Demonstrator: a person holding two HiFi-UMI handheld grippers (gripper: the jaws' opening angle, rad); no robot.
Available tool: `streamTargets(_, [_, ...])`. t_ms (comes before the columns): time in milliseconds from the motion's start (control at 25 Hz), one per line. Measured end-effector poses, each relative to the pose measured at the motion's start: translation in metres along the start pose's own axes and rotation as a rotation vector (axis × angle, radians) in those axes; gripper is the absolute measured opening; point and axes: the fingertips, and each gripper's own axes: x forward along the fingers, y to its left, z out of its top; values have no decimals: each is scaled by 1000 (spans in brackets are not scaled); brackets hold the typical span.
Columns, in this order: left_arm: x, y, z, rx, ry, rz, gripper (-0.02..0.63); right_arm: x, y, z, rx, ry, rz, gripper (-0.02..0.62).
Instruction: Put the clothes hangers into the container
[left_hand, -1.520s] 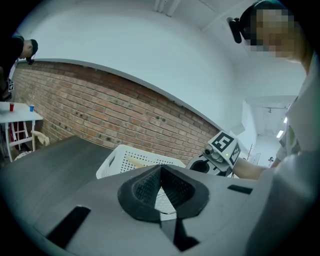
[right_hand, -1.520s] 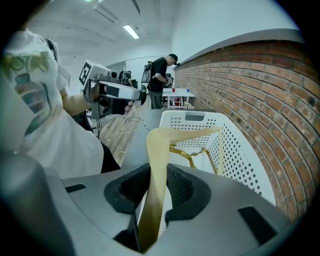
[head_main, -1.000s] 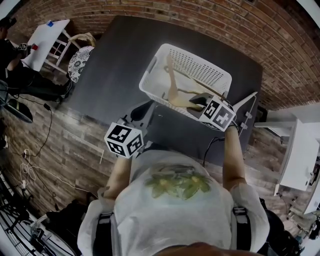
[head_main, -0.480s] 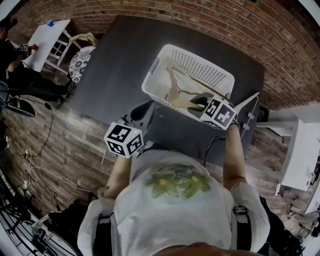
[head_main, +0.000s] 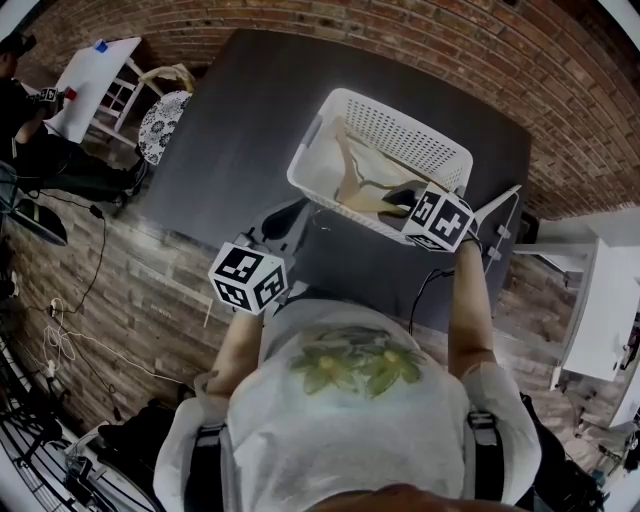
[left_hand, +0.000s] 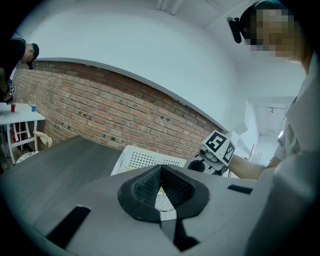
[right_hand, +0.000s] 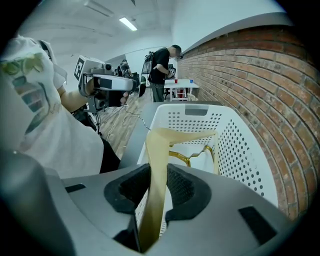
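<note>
Lowering one pale wooden hanger (right_hand: 156, 150) into the white container (head_main: 405, 135) looks like the step in hand: the right gripper (head_main: 402, 197) has its fingers clamped on one arm of that hanger, which hangs inside the container's near wall and is not yet let go. A gold hook (right_hand: 186, 158) behind it suggests at least one more hanger already lies in there (the exact number I cannot tell). The left gripper (left_hand: 161, 184) waits back by the body, fingers closed together on nothing. Counted: one container, two grippers, one hanger held. No hanger shows on the dark table (head_main: 230, 130), though a thin white frame (head_main: 497, 212) at its right edge might be one.
</note>
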Motion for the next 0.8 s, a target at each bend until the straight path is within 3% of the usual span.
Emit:
streamTargets(520, [-5,9,-1,-8,-3,9,28,0,-5,4,-18,54,2,123])
streamTargets(800, [-7,10,0,-11,-8,11,28,-4,-20,10,3,39,-49,123])
